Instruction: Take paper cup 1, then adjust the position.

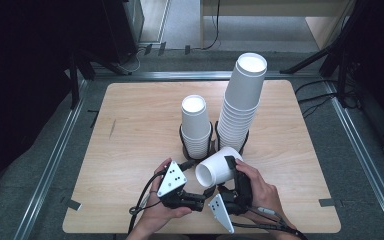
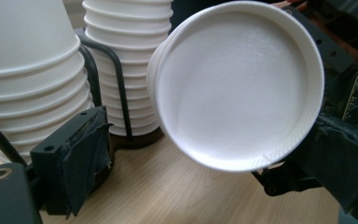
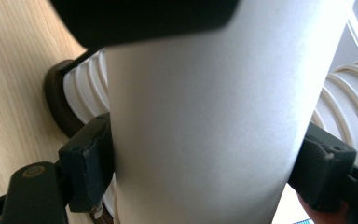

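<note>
The wooden table [image 1: 130,130] carried two stacks of upturned paper cups in dark wire holders: the tall stack [image 1: 240,105] at about one o'clock from centre and the short stack [image 1: 196,127] just beside it, towards eleven. At six o'clock from the stacks, the right gripper [image 1: 226,172] clamped a single white cup [image 1: 219,167] across its wall, held sideways above the table with its closed base turned towards the left gripper [image 1: 204,196]. The left gripper's jaws stood apart, one pad [image 2: 86,161] short of the cup's base [image 2: 235,88], touching nothing. The step looked like a hand-over or a separating of cups; next, the left jaws needed to close squarely on the base rim without crushing it.
</note>
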`<state>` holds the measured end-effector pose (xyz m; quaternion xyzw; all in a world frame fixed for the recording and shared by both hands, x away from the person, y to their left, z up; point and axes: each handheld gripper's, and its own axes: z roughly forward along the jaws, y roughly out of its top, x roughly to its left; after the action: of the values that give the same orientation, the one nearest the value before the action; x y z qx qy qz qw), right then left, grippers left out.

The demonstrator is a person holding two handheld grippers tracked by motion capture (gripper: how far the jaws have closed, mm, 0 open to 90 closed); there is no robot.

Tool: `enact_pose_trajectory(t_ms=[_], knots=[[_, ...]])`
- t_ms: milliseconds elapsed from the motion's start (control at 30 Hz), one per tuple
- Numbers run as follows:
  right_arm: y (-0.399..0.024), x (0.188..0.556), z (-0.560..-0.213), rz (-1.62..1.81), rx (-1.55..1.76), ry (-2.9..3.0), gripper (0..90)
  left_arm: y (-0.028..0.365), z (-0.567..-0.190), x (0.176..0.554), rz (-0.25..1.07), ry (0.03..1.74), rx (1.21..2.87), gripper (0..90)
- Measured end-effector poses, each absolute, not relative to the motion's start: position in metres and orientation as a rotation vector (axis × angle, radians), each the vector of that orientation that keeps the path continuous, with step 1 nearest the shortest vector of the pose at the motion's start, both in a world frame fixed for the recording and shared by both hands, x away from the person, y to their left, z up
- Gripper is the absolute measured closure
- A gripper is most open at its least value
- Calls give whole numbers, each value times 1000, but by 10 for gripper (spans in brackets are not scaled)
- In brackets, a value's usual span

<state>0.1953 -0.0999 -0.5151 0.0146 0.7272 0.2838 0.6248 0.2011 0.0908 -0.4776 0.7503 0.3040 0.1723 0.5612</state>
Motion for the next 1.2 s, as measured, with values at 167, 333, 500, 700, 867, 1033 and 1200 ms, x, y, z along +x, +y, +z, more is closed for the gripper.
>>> enact_pose_trajectory(t_ms=[167,333,500,700,867,1033,1200], knots=[[-98,194,-515,657,15,1677,183,91,-477,201,398,711,1765,59],[-97,193,-515,676,9,1680,183,89,-478,200,389,697,1774,64],[-95,190,-515,699,-8,1689,182,88,-477,199,386,697,1773,104],[-95,189,-514,705,-11,1693,182,88,-476,199,384,702,1770,122],[-94,189,-515,711,-9,1699,181,87,-475,198,391,705,1772,128],[-94,188,-516,709,-8,1702,181,87,-475,198,383,708,1776,133],[-94,188,-516,713,-10,1707,180,87,-475,198,385,707,1784,150]])
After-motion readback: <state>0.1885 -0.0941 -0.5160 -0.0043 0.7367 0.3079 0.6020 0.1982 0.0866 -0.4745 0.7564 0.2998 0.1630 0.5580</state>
